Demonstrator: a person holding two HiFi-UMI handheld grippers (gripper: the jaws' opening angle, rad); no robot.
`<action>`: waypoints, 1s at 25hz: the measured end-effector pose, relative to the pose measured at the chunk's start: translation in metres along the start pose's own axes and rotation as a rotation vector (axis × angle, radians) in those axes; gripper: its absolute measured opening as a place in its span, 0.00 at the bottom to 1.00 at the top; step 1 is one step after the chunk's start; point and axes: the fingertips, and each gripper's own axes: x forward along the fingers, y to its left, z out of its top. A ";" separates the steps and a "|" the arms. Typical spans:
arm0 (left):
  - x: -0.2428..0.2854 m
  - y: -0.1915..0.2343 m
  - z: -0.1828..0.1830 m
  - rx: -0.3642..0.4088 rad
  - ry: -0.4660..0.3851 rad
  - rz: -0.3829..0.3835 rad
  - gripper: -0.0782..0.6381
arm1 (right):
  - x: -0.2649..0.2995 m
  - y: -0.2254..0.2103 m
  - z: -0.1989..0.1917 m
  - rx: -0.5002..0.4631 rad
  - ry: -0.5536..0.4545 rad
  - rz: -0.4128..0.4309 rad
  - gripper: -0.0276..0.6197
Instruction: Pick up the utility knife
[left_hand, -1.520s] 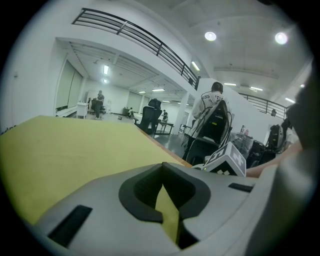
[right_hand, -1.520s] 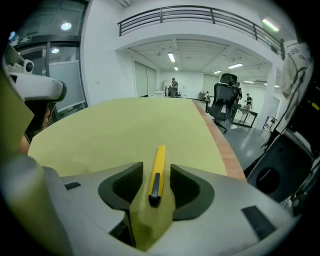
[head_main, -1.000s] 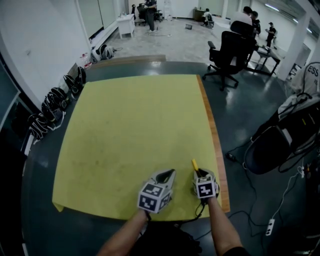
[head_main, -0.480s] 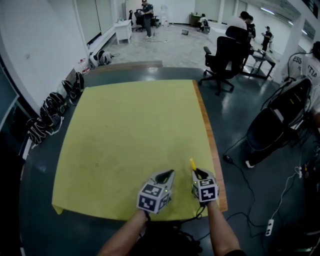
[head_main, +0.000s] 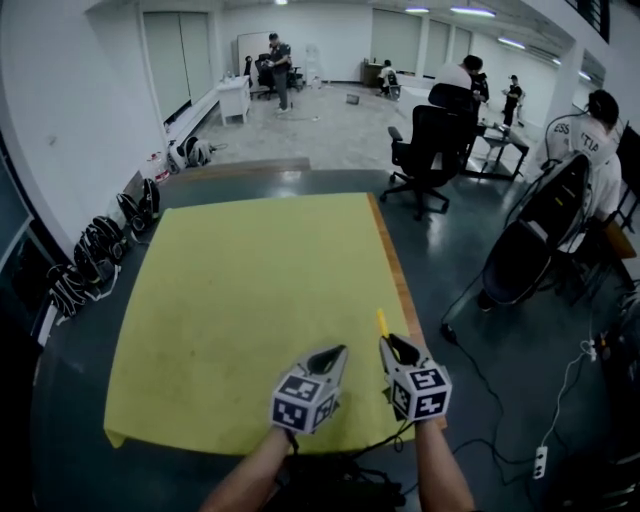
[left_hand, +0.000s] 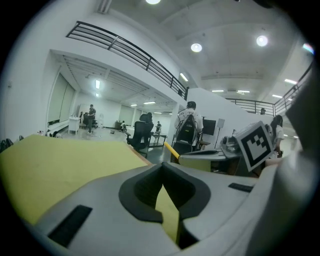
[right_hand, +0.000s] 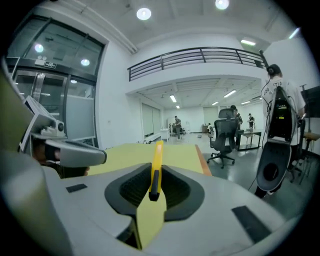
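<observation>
Beyond the far right corner of the yellow-covered desk stands a black office chair. Dark bags line the floor along the left wall, a bulky black case leans at the right, and people stand about deep in the room. Over the desk's near edge, the right gripper is clamped on the slim yellow utility knife. The knife's dark end sits between the pads and its yellow body juts forward past the jaw tips, above the sheet. The left gripper hovers just beside it, jaws closed together on nothing.
</observation>
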 end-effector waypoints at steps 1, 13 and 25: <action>-0.002 -0.002 0.005 0.008 -0.009 -0.005 0.12 | -0.005 0.002 0.011 0.003 -0.033 0.004 0.15; -0.025 -0.020 0.062 0.055 -0.141 -0.065 0.12 | -0.055 0.028 0.096 0.011 -0.258 0.059 0.15; -0.048 -0.030 0.088 0.097 -0.202 -0.078 0.12 | -0.087 0.055 0.120 -0.020 -0.381 0.130 0.16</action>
